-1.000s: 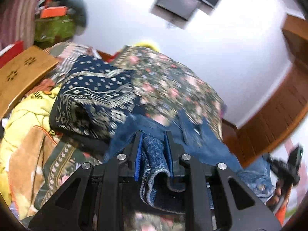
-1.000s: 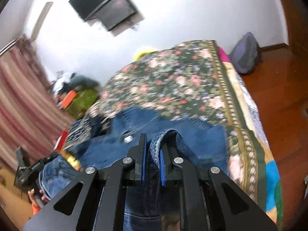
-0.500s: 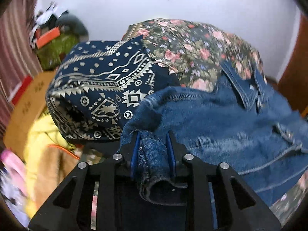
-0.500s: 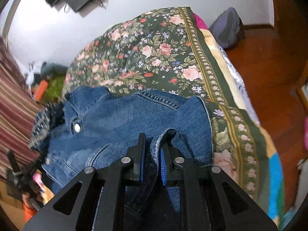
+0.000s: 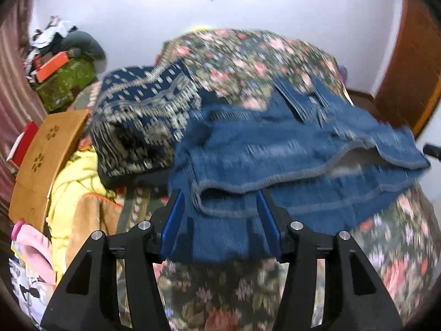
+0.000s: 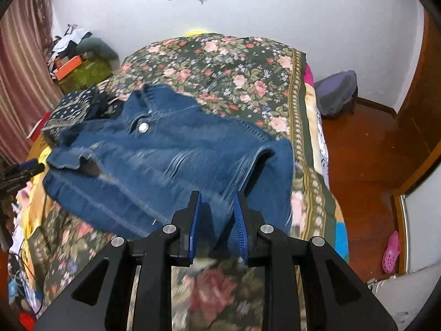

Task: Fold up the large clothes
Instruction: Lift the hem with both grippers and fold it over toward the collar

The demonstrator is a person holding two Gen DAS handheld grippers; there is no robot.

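Note:
A blue denim jacket (image 5: pixel 289 151) lies spread on the floral bedspread (image 5: pixel 248 55), collar toward the far wall. Its near hem lies slack between the blue pads of my left gripper (image 5: pixel 220 209), whose jaws are opening and stand well apart. In the right wrist view the jacket (image 6: pixel 171 160) shows its metal button and a sleeve. The jaws of my right gripper (image 6: pixel 216 218) are opening too, with a fold of the jacket's edge loose between the pads.
A navy patterned cloth (image 5: pixel 143 115) sits bunched left of the jacket, beside a yellow garment (image 5: pixel 74 171) and a cardboard box (image 5: pixel 46 151). Right of the bed are wooden floor (image 6: pixel 358 165), a grey backpack (image 6: pixel 336 91) and a pink shoe (image 6: pixel 391 251).
Both grippers came down toward the bed and rolled level. Their jaws, clamped on denim before, have spread apart, and the jacket now lies flatter on the bedspread.

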